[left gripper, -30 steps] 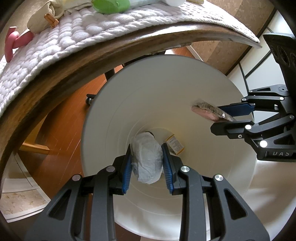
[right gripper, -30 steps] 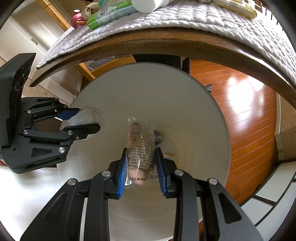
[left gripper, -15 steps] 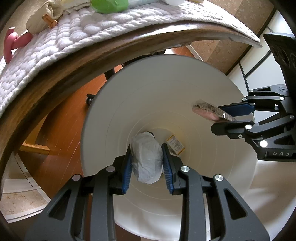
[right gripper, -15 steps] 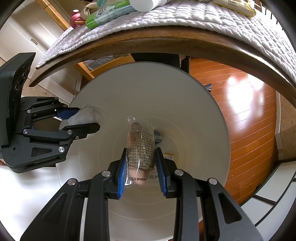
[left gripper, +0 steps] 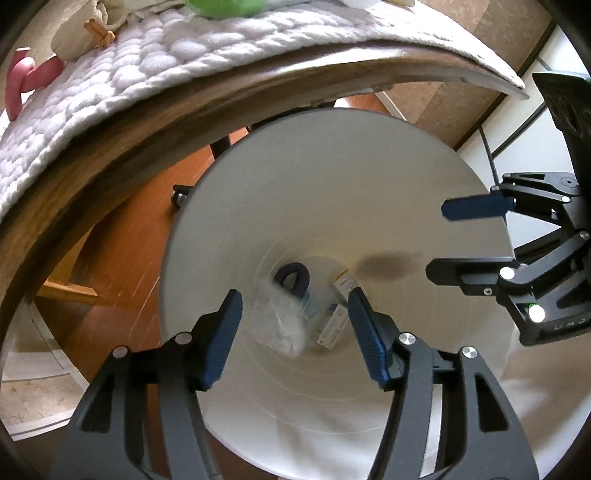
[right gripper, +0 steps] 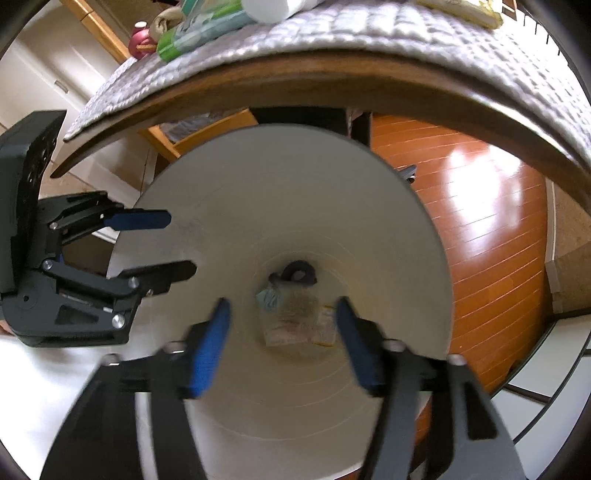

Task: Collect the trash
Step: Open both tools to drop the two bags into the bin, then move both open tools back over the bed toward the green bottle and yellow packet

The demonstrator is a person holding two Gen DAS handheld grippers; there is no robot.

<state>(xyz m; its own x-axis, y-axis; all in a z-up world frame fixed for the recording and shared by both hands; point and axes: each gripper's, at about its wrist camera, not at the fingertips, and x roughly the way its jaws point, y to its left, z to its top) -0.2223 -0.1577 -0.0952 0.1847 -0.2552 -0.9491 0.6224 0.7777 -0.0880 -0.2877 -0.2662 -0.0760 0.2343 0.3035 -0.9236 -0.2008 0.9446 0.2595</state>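
No text can be read with certainty. The small carton (left gripper: pixel 334 317) in the bottom of the white bin (left gripper: pixel 288 177) carries blue and red print, too small and blurred to make out. The right gripper (left gripper: pixel 439 240) body shows pale embossed letters near its lower edge, cut off and not legible. The green tube (right gripper: pixel 199 31) on the table has label print, also unreadable

Left gripper (left gripper: pixel 295 314) and right gripper (right gripper: pixel 282 321) are held side by side, both angled steeply downward. Jaws of both are opening; nothing is gripped between them.
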